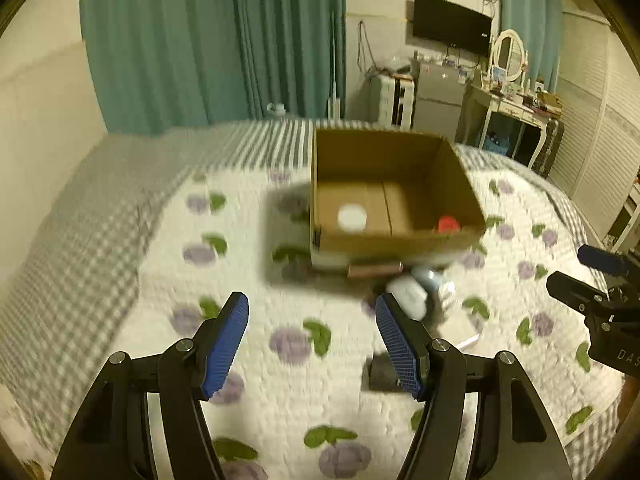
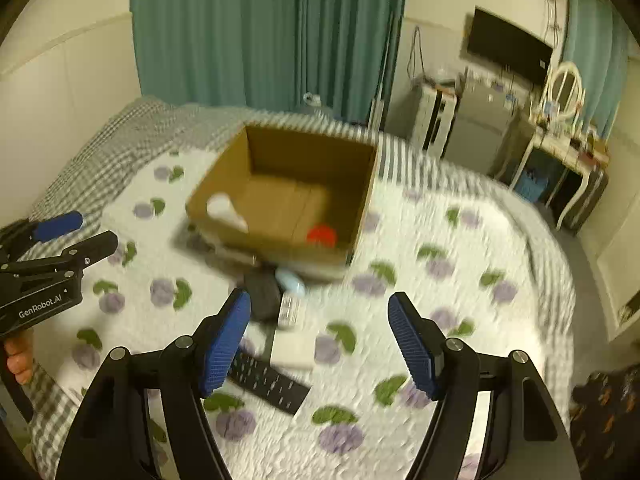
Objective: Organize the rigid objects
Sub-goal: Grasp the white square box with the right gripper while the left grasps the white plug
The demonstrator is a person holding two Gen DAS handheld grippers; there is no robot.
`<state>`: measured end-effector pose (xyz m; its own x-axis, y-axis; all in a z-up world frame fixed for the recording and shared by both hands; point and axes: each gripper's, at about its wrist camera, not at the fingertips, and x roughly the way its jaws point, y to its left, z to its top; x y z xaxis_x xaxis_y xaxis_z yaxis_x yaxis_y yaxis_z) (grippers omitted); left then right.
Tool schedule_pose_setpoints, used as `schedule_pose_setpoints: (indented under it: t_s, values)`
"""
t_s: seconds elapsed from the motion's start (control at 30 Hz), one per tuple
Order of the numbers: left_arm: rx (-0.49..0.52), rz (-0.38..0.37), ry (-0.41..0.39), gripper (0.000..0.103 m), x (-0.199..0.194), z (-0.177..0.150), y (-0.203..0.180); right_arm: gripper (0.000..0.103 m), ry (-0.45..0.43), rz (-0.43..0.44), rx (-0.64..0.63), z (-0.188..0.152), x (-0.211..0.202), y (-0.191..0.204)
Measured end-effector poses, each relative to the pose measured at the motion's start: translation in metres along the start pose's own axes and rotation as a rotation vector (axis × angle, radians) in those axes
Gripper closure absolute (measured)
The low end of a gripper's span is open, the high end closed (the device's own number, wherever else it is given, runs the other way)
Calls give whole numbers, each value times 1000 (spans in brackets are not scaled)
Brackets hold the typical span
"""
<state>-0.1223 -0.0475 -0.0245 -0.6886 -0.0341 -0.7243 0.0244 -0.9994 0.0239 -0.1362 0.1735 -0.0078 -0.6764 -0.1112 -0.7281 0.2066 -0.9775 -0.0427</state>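
- Left wrist view: the left claw (image 1: 312, 340) stands wide open with nothing between its blue ribbed pads (image 1: 226, 344), poised over the white quilt with purple flowers and green leaves (image 1: 292, 392) on the bed.
- Ahead of that claw sits the open brown cardboard box (image 1: 396, 236); inside it lie a white round lid (image 1: 352, 217) and a red round cap (image 1: 448, 225).
- Just past its right finger, near the box's front wall, lies a blurred pale blue and white object (image 1: 416, 288); what it is cannot be told.
- Right wrist view: the right claw (image 2: 318, 342) is also spread open and empty.
- Between its fingers and slightly ahead lie a white flat rectangular box (image 2: 292, 350), a black remote control with white buttons (image 2: 268, 382) by the left finger, and a dark grey rounded object (image 2: 262, 290).
- A person's hand (image 2: 18, 354) shows at the left edge.
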Motion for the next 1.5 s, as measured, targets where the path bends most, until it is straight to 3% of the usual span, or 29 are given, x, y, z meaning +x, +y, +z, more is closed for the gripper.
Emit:
schedule_pose_setpoints:
  t_s: [0.33,0.47,0.73,0.77,0.83,0.87,1.03,1.23,1.4,1.5]
  values:
    - [-17,27,128,34,70,-56,4,32,157,25,5,-49,87,18]
    - [3,25,173,34,87,-63,0,32,223,21,0,-57,125,25]
    - [12,12,188,34,96,-64,-2,32,292,30,59,-61,166,14]
    - [17,14,191,34,97,-65,-4,32,293,29,55,-61,168,14]
    - [26,18,197,34,97,-65,-8,49,293,40,53,-62,170,13]
    - [28,18,199,34,98,-65,-9,51,293,59,57,-63,170,12]
    - [55,18,191,34,95,-59,-27,52,238,48,50,-62,151,1]
    - [68,-38,188,34,99,-43,-65,52,159,11,56,-46,127,-33]
    - [100,-100,196,34,115,-37,-107,52,150,-25,50,-40,130,-58]
    - [130,-117,194,34,126,-34,-128,52,167,3,101,-43,140,-73]
